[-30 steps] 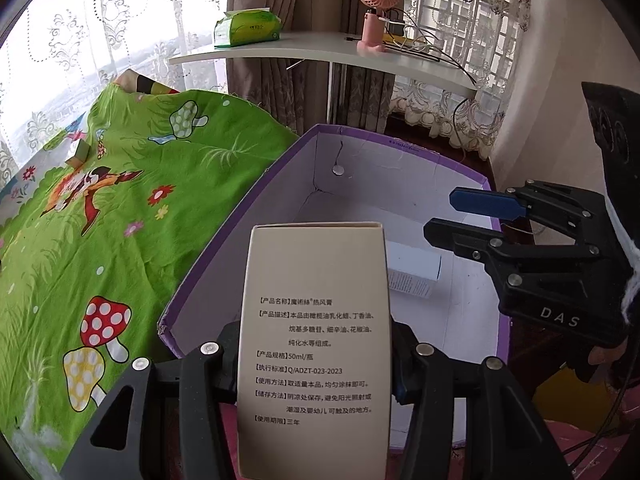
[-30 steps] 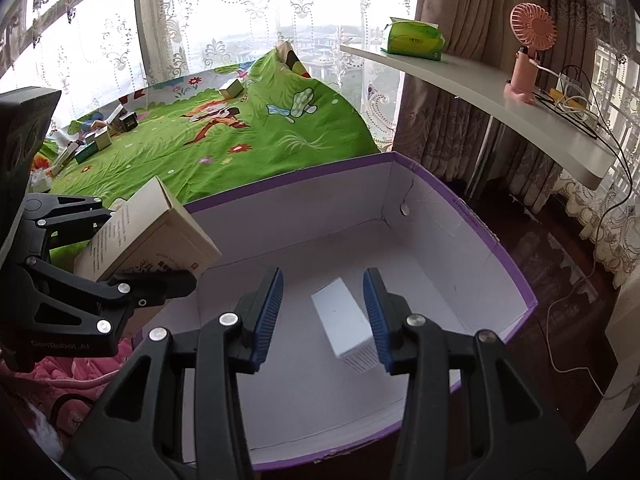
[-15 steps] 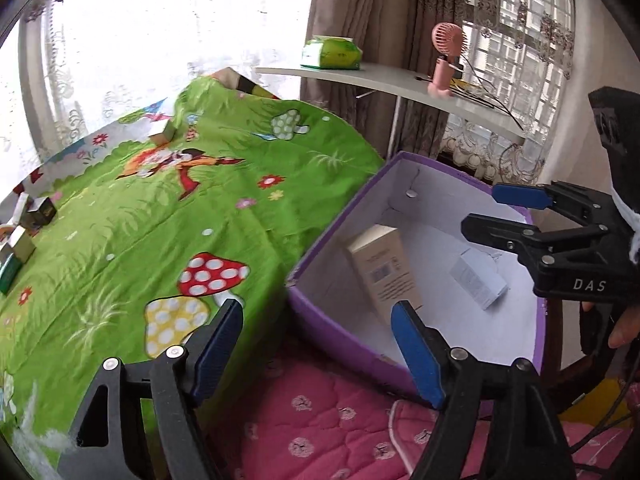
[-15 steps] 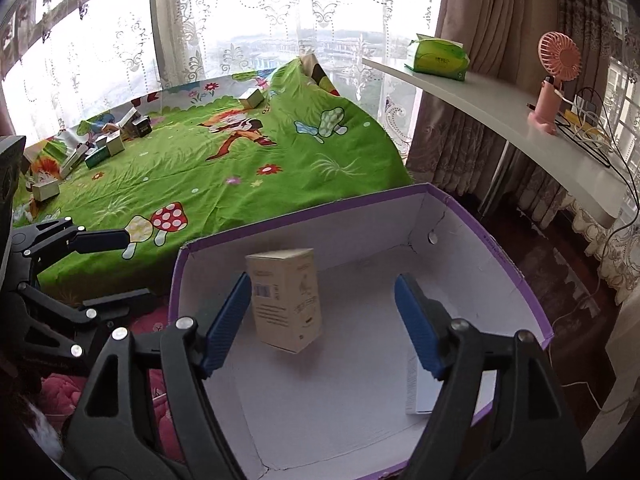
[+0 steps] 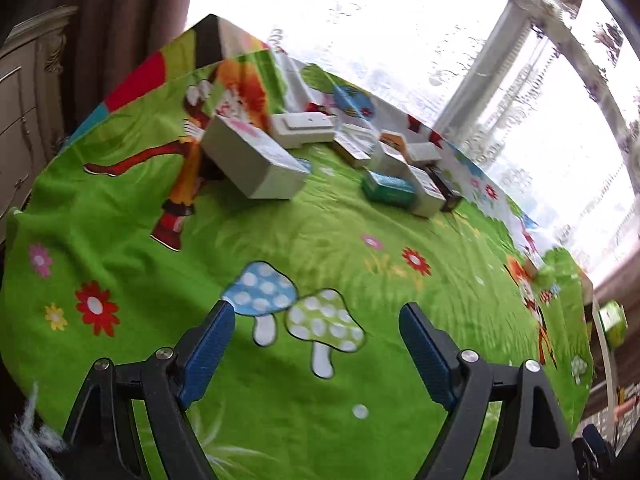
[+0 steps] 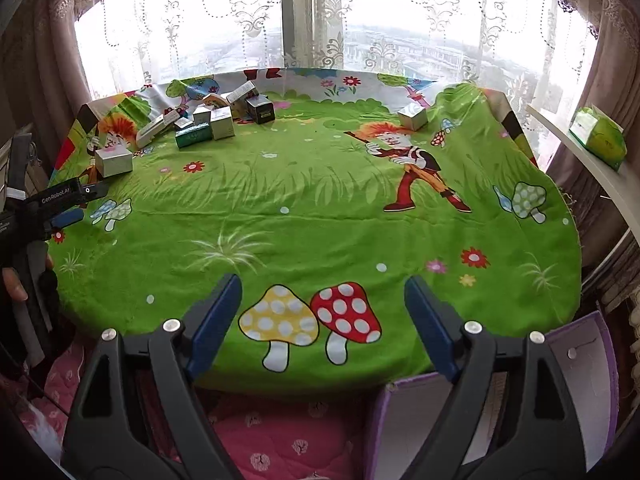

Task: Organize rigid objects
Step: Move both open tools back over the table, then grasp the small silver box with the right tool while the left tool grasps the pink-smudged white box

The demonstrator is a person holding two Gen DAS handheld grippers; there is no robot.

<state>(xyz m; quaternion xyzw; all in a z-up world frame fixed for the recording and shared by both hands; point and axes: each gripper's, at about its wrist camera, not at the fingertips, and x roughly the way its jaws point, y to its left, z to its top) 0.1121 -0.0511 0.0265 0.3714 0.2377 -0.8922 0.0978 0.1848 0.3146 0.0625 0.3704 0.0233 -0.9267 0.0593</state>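
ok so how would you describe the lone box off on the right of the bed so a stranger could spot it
Start at the green cartoon bedspread under the window and find the orange-haired figure printed on it. Just above the figure's head, near the bed's far right corner, sits a small silvery-white box. It stands alone, while every other box is crowded in the cluster at the far left.

The green cartoon blanket [image 6: 320, 216] looks like soft fleecy cloth, matt with a short nap. The little boxes [image 6: 208, 120] piled on it are smooth cardboard, a few with a slight sheen, and the big grey-white box [image 5: 256, 164] is matt card. Both the left gripper [image 5: 316, 344] and right gripper [image 6: 322, 320] are matt black plastic with shiny metal screws and ribbed blue pads [image 6: 216, 324]. The purple storage box [image 6: 584, 364] is plain white card inside, and there's pink quilted fabric [image 6: 280, 436] underneath.
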